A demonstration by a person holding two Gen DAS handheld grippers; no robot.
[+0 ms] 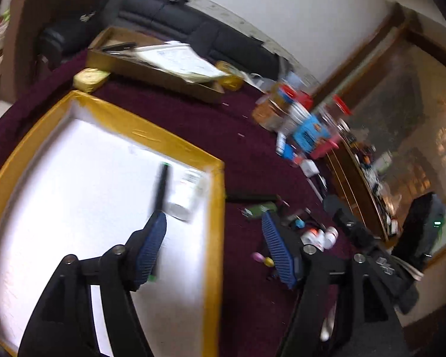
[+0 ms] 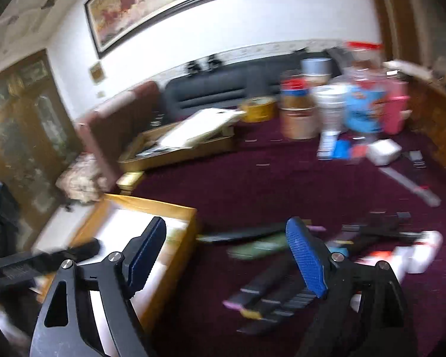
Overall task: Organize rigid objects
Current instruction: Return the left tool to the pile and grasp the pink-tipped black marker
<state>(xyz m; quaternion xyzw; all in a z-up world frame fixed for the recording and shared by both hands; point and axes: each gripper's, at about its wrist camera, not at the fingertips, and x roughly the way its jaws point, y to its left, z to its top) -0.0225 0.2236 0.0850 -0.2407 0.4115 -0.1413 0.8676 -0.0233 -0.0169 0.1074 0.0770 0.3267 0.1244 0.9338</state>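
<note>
A gold-rimmed white tray serves as the collecting bin on the maroon-covered bench; it already contains a black pen and a small white box, both just ahead of the left claw. The left claw hangs above the tray's near corner, jaws spread wide, gripping nothing. The right claw is likewise fully open and empty, hovering over the unsorted pile: dark flat bars, a green item and white bottles lie beneath and to its right, apparently next for sorting. Motion blur limits identification.
</note>
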